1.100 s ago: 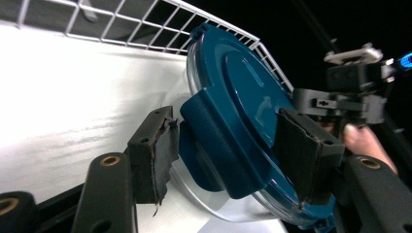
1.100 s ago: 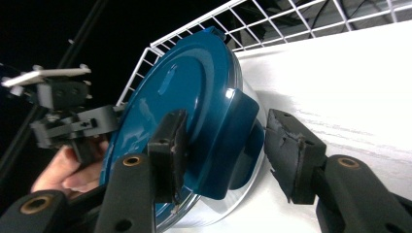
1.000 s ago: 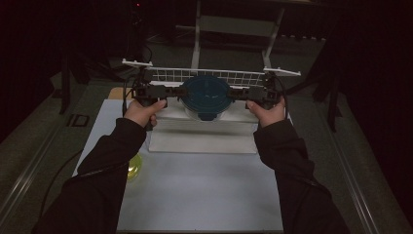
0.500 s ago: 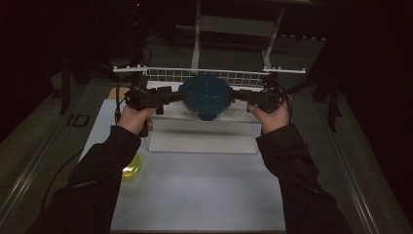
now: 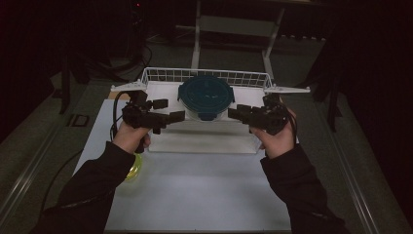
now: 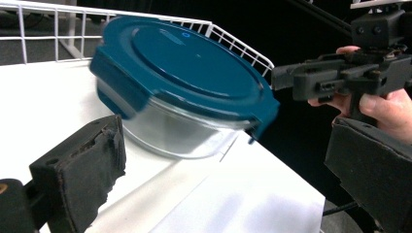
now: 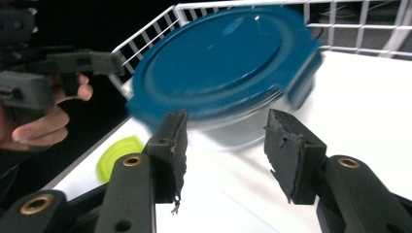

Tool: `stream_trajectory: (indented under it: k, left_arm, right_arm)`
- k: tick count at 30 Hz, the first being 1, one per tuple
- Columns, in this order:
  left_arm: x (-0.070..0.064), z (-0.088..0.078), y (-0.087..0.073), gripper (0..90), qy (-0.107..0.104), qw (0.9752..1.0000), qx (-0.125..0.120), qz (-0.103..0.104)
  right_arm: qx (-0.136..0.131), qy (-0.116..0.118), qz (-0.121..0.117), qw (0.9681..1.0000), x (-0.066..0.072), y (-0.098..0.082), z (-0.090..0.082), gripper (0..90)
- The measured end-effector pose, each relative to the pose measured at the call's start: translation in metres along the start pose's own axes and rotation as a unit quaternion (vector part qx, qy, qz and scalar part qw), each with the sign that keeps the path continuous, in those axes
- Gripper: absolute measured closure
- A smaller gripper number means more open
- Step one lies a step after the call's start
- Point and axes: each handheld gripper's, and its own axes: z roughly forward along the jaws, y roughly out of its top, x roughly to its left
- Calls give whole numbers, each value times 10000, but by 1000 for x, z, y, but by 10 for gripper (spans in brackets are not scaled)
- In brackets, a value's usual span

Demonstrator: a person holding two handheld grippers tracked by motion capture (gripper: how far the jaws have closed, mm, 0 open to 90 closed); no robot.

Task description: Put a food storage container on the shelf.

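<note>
- Round clear glass container with a dark blue clip-on lid (image 5: 205,97) sits on the white raised tray with a wire rail (image 5: 204,77), at the back of the white counter (image 5: 195,195); it rests free, nothing touching it.
- Left gripper (image 5: 168,117): a second ago its fingers (image 6: 82,170) were up against the container's side; they have just been opening and now stand wide apart, empty, container just beyond them.
- Right gripper (image 5: 238,113): also pulled back off the container; its fingers (image 7: 177,141) have just been closing some, now about half open, nothing between them (container lies ahead, near the tips).
- Reads as a release: container likely set down on the tray, both hands backing away sideways.
- Edges: wire rail runs close behind the container; the tray's front edge lies just ahead of it, with a drop to the counter.
- Open room: wide bare counter in front, toward the person; small yellow-green round object (image 5: 134,168) sits by the left sleeve, well apart from the container.
</note>
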Motion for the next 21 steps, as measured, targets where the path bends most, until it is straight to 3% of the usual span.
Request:
stream_trajectory:
  k: [8,13,21]
  left_arm:
    - [-16,-1,-21,7,122,9993,13,361]
    - [-22,-2,-36,8,187,9980,41,606]
    - [-20,0,-59,8,118,9986,113,508]
  right_arm:
    - [359,366,-37,9987,25,-27,11,898]
    - [521,440,-60,9977,33,-37,27,900]
    - [380,391,-27,9985,36,-31,47,900]
